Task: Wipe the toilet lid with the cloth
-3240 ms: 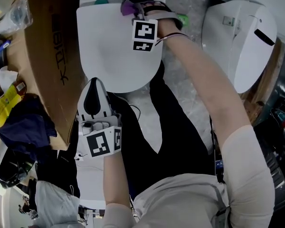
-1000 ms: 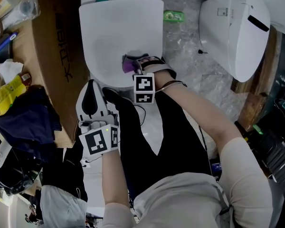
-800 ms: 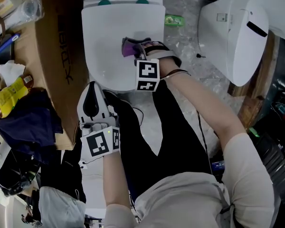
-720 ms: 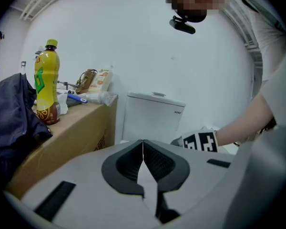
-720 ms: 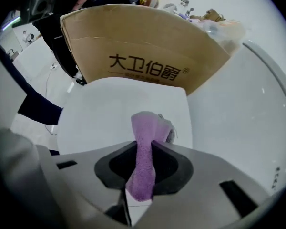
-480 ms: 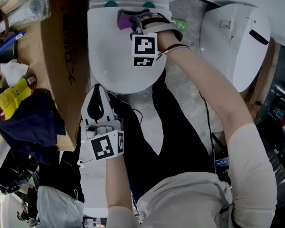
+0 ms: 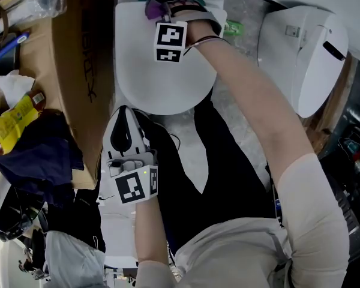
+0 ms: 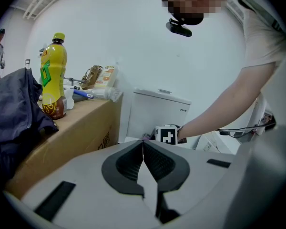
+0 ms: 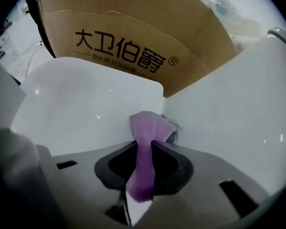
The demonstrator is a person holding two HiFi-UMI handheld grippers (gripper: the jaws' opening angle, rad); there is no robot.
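Observation:
The white toilet lid (image 7: pixel 168 77) lies closed at the top of the head view. My right gripper (image 7: pixel 159 8) is shut on a purple cloth (image 7: pixel 152 8) and presses it onto the lid's far end, close to the cistern. In the right gripper view the purple cloth (image 9: pixel 145 147) runs pinched between the jaws, its bunched end on the toilet lid (image 9: pixel 81 113) at the hinge corner. My left gripper (image 7: pixel 121 137) hangs below the lid's front edge, jaws shut with nothing between them. In the left gripper view the left gripper (image 8: pixel 143 149) faces the cistern (image 8: pixel 157 111).
A brown cardboard box (image 7: pixel 78 71) stands tight against the toilet's left side, with a yellow bottle (image 7: pixel 12 122) and dark clothing (image 7: pixel 36 155) on it. A second white toilet (image 7: pixel 303 47) stands at the right. A green item (image 7: pixel 231 27) lies on the marble floor between them.
My right gripper has slid the purple cloth from the lid's front part up to its far end by the cistern. The left gripper has barely moved.

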